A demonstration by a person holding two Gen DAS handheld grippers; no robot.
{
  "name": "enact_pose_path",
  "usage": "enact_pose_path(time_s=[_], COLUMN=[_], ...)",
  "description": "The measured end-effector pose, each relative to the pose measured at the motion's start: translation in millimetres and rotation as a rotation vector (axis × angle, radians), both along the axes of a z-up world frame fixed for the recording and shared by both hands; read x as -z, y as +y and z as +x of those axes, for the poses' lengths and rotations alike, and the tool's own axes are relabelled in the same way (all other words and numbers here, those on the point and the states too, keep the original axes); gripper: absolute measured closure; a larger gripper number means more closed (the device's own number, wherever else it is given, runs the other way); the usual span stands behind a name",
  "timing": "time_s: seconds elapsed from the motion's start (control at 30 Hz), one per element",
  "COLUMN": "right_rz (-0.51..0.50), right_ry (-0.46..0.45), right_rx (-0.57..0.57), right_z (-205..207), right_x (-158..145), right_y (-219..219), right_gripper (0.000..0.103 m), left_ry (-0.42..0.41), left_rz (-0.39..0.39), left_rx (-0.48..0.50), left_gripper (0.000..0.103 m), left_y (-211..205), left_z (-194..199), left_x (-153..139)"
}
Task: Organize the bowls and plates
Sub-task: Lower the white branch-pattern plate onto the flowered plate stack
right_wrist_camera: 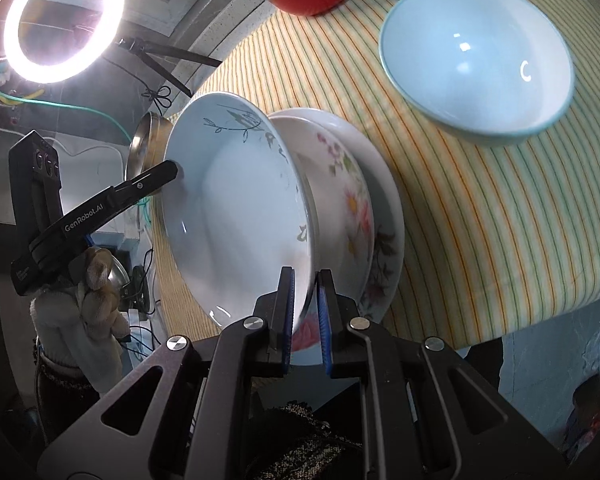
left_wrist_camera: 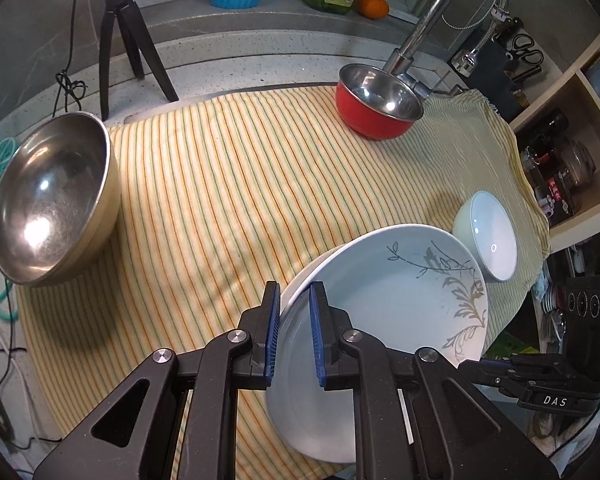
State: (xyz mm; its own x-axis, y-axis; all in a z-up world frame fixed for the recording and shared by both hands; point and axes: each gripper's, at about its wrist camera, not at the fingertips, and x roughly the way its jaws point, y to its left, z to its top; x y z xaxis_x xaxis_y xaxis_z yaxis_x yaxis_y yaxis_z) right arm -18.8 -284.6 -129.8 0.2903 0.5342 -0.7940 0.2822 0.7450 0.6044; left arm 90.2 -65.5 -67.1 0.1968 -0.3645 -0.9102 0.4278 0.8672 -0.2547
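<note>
A white deep plate with a grey leaf pattern (left_wrist_camera: pixel 380 300) (right_wrist_camera: pixel 236 216) is held by both grippers at opposite rims. My left gripper (left_wrist_camera: pixel 294 292) is shut on its left rim, and its finger also shows in the right wrist view as the left gripper (right_wrist_camera: pixel 172 170). My right gripper (right_wrist_camera: pixel 306 276) is shut on the near rim; in the left wrist view the right gripper (left_wrist_camera: pixel 484 364) shows at the plate's right edge. The plate tilts over a flowered plate (right_wrist_camera: pixel 352 200), which rests in a wider white plate (right_wrist_camera: pixel 392 208). Whether it touches them I cannot tell.
On the striped cloth (left_wrist_camera: pixel 220 180) stand a large steel bowl (left_wrist_camera: pixel 52 200) at the left, a red steel-lined bowl (left_wrist_camera: pixel 380 100) by the faucet (left_wrist_camera: pixel 440 12), and a pale bowl (left_wrist_camera: pixel 488 236) (right_wrist_camera: pixel 476 64) at the right. A tripod (left_wrist_camera: pixel 120 32) and a ring light (right_wrist_camera: pixel 60 20) stand behind.
</note>
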Motion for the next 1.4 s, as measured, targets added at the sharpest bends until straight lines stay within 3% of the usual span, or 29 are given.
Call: enact_pose_path(time_s=[0.43,0.7,1.4], right_rz=[-0.007,-0.061,-0.216], right_ry=[0.017,0.006,-0.027], right_rx=[0.013,-0.003,-0.102], right_z=[-4,1,13], right_x=[4,-1,-9], right_y=[-4,-2,15], right_gripper=[0.092,0.091,0.076], left_ry=[0.015,0.028,0.045], left_rz=[0.017,0.026,0.019], left_rx=[0.011,0.02,0.021], left_gripper=[0.09,0.09,0.09], left_y=[-8,-9,-4], left_z=[-5,-4,-8], left_x=[15,23,28])
